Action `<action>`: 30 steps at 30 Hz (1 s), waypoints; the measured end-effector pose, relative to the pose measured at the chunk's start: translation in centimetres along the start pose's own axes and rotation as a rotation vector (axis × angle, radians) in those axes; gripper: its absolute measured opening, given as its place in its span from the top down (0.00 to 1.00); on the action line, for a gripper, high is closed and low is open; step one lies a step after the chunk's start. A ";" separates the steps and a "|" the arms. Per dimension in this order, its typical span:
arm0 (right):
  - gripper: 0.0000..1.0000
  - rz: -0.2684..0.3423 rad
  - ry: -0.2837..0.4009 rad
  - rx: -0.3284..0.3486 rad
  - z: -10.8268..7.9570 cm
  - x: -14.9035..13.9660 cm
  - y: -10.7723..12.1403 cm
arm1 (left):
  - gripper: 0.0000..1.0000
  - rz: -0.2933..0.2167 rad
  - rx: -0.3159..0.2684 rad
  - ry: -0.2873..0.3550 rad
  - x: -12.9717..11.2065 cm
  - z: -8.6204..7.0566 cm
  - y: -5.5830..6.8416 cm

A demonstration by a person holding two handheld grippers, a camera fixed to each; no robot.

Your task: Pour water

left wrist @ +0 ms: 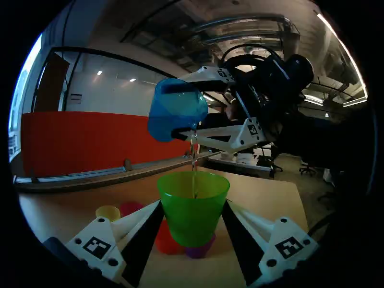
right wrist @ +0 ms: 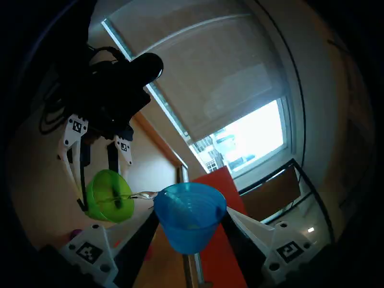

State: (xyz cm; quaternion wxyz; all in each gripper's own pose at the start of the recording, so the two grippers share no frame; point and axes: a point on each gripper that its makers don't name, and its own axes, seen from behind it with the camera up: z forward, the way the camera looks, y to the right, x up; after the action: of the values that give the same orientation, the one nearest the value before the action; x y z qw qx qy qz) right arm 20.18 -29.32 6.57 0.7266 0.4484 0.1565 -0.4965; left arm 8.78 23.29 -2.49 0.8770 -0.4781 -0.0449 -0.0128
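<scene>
A wooden table lies below the fingers in the left gripper view, with a red wall panel far beyond them. In the right gripper view a bright window under a pale blind lies beyond the fingertips.

The left gripper holds a green cup upright. Its two fingers press on the cup's sides and the open mouth sits just above the fingertips. The right gripper hangs above and just behind it, both fingers clamped on a blue cup. That cup is tipped so its rim points down toward the green one.

A thin stream of water runs from the blue cup's lower lip into the mouth of the green cup. The cups are apart, joined only by the stream. In the right gripper view the blue cup's inside shows ribbed walls. How much water is in either cup I cannot tell.

Four small cups stand on the table behind and below the green cup. A yellow cup and a pink cup stand just beyond the left finger. A red cup and a purple cup stand between the fingers, partly hidden by the green cup. Whether they hold anything cannot be seen.
</scene>
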 end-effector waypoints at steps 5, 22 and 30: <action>0.10 -0.009 -0.003 -0.002 0.0 -0.1 0.1 | 0.19 0.008 0.000 -0.002 0.0 0.0 0.0; 0.10 -0.030 -0.006 -0.010 -0.1 -0.3 0.5 | 0.19 0.012 0.003 0.007 0.3 0.2 0.0; 0.10 -0.045 -0.010 -0.009 0.0 -0.3 0.5 | 0.19 0.013 -0.002 0.011 0.5 0.2 0.2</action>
State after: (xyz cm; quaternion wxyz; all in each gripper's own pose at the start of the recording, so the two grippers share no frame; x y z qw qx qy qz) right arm 20.46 -29.07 7.05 0.7180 0.4389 0.1654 -0.5143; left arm 9.26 23.57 -2.53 0.8768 -0.4793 -0.0369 -0.0097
